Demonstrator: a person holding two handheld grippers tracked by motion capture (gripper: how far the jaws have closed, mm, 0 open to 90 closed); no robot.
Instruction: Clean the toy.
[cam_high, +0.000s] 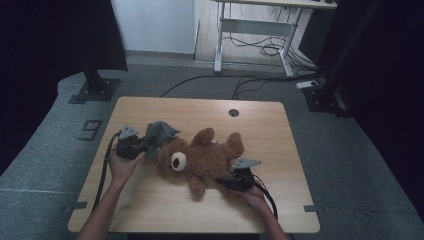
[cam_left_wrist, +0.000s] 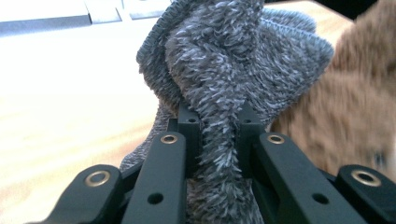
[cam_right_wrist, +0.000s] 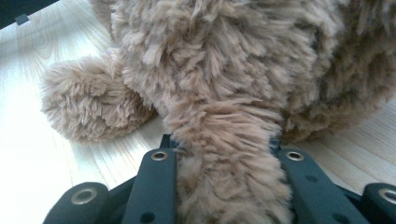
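Left claw (cam_high: 142, 146) is clamped on the grey cloth (cam_high: 161, 134) at the bear's (cam_high: 200, 157) head, right claw (cam_high: 231, 181) is clamped on a bear limb at the near side. From the high view, I've got the bear lying on its back mid-worktop (cam_high: 150, 205), long axis running slantwise, head toward my left hand (cam_high: 122, 167), legs toward the far right. My guess: right pins the toy while left works the cloth at the head. Left claw view: jaws nearly shut, a twisted fold of cloth (cam_left_wrist: 219, 70) squeezed between them, brown fur (cam_left_wrist: 350, 107) just beside it. Right claw view: jaws closed on a thick limb (cam_right_wrist: 229, 154) running straight away from me into the body, a paw (cam_right_wrist: 88, 107) resting on the wood beside it.
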